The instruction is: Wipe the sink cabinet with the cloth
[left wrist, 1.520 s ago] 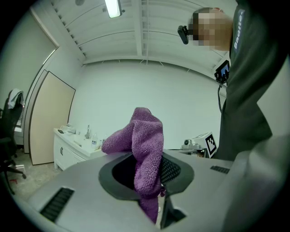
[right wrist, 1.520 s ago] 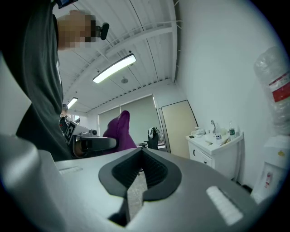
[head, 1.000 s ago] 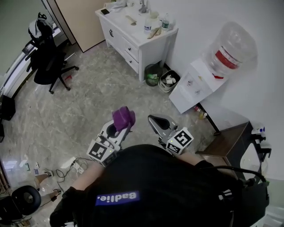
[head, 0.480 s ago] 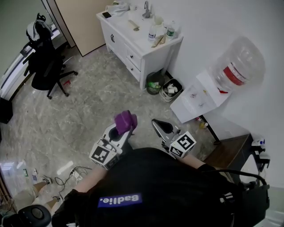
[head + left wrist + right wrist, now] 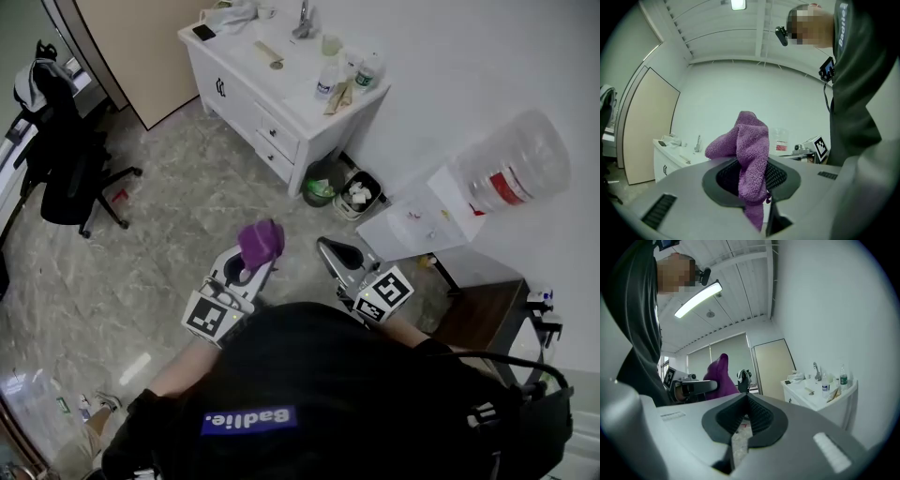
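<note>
- Head view: a grey marbled floor [image 5: 159, 234] fills the room, with a white wall from 12 to 3 o'clock and a beige door [image 5: 131, 47] at 11 o'clock.
- The white sink cabinet [image 5: 272, 112] stands against the wall at 12 o'clock. On its top are a tap [image 5: 302, 19], two bottles [image 5: 327, 80] and a dark phone [image 5: 201, 32].
- Two small bins [image 5: 323, 183] sit on the floor just beside the cabinet's near end.
- A black chair [image 5: 56, 159] stands at 10 o'clock. A water dispenser [image 5: 422, 220] stands at 2 o'clock, and a dark table [image 5: 487, 309] at 4 o'clock.
- The cloth [image 5: 260, 242] is purple, nubbly terry, bunched into a lump. It is up in the air over the floor, well apart from the cabinet.
- In the left gripper view the left gripper [image 5: 752, 180] has its jaws clamped on the cloth. One fold stands up above the jaws and a tail hangs below them.
- The right gripper [image 5: 745, 416] has its jaws together but for a thin slit that shows the floor, with nothing held.
- Both grippers point toward 12 o'clock, side by side, the left at 9 o'clock of the right.
</note>
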Available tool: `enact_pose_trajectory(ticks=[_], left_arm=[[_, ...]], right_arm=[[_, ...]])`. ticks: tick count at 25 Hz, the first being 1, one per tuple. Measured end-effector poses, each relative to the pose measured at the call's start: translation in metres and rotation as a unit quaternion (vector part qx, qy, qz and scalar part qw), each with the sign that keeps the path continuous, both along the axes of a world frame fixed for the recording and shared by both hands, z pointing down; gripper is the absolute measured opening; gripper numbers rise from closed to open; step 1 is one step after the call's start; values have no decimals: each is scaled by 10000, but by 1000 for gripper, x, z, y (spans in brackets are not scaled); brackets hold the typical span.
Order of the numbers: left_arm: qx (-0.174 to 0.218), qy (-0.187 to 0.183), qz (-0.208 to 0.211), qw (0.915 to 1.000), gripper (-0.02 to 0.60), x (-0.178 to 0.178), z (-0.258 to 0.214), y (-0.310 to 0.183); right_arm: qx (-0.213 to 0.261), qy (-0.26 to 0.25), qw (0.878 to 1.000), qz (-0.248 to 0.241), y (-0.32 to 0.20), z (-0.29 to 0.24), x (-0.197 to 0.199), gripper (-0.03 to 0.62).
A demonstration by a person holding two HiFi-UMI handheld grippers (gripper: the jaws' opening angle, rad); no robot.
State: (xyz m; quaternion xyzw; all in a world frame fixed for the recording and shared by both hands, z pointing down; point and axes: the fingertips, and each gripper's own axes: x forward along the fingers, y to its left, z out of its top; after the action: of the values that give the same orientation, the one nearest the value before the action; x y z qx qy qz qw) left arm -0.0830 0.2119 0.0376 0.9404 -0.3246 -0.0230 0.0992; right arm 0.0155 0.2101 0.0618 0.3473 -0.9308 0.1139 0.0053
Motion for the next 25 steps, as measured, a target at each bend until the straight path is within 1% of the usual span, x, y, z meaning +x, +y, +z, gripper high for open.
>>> enact_pose_trajectory(ticks=[2, 5, 8, 11, 15, 20, 22, 25], left_arm=[[20, -17, 66, 10000, 84, -11, 1, -27], [-66, 43, 97, 9999, 84, -18, 4, -58], [-162, 22, 153, 9997, 84, -14, 9, -83], [-258, -55, 86, 9996, 84, -3, 19, -116], [-224, -161, -155, 9995, 84, 18, 22, -160], [-406, -293, -669, 9965, 84, 34, 34, -210], [-452, -337, -849, 9948, 84, 40, 40, -229], [-459, -390, -1006, 9931, 84, 49, 48, -253]], right_arm=[[9, 17, 9999, 149, -24, -2, -5, -3], [-161, 53, 9995, 267, -52, 7, -9, -3], [-217, 65, 9996, 145, -78, 12, -10, -3], [-185, -24, 9998, -27, -111, 18, -4, -3], [-231, -191, 9990, -317, -161, 31, 11, -3], [-283, -292, 9956, -842, -209, 38, 28, -3], [-389, -321, 9944, -924, -225, 46, 38, -3], [-575, -327, 9927, -1004, -245, 63, 49, -3]])
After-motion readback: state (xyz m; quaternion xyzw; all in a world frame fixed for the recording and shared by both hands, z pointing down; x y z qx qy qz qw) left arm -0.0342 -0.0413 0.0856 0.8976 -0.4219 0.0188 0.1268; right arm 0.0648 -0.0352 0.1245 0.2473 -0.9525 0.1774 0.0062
